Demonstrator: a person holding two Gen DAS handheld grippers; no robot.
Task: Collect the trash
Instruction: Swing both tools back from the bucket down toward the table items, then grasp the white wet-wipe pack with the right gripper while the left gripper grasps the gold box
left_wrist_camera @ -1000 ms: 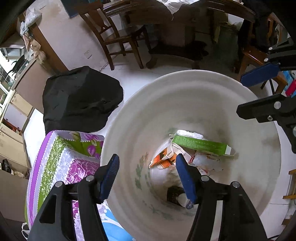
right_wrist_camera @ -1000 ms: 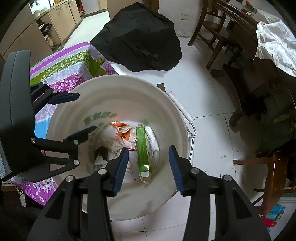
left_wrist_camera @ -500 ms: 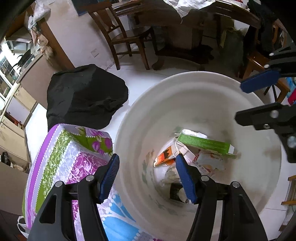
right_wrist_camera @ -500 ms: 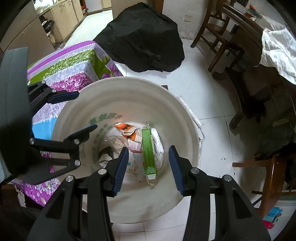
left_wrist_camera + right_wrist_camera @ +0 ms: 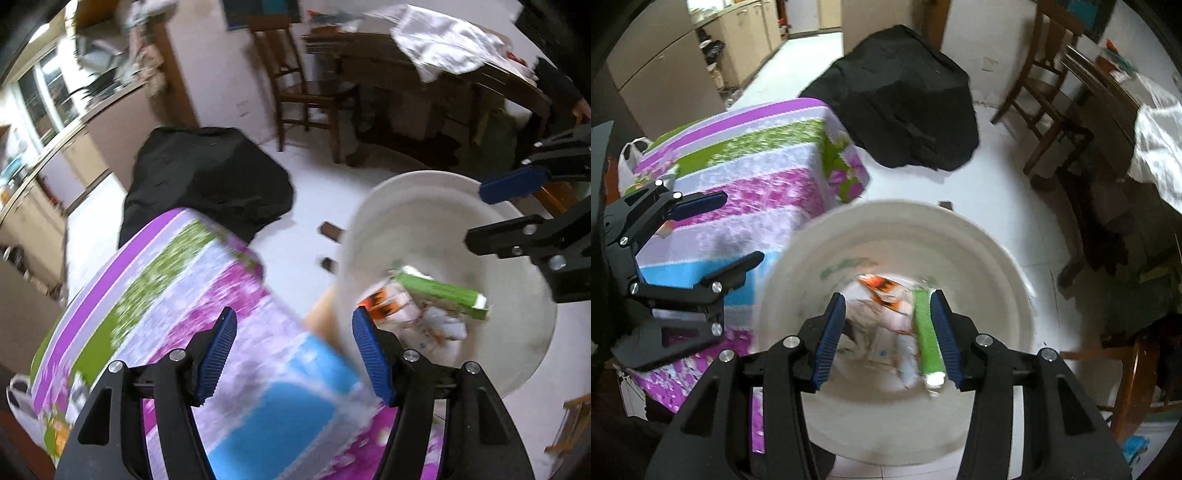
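A white bucket (image 5: pixel 424 221) (image 5: pixel 979 258) stands on the tiled floor with trash in its bottom: a green carton (image 5: pixel 439 291) (image 5: pixel 927 332), an orange wrapper (image 5: pixel 376 306) (image 5: pixel 882 288) and crumpled paper. My right gripper (image 5: pixel 888 306) hangs over the bucket's mouth, its jaws opening with nothing between them; the left wrist view catches it at the right edge (image 5: pixel 517 210). My left gripper (image 5: pixel 291 328) is beside the bucket, above the flowered cloth (image 5: pixel 166 295). Its jaws are also opening and hold nothing. In the right wrist view it shows at the left (image 5: pixel 724 236).
The flowered cloth (image 5: pixel 738 166) covers a low table that touches the bucket's left side. A black heap (image 5: pixel 207 177) (image 5: pixel 905 103) lies on the floor behind it. Wooden chairs (image 5: pixel 295 81) (image 5: pixel 1045 92) and a dark table with a white cloth (image 5: pixel 443 48) stand beyond. Cabinets (image 5: pixel 665 74) line the far left.
My left gripper has swung left, off the bucket's mouth and over the flowered cloth. The right gripper has drifted over the bucket and its jaws stand a little wider.
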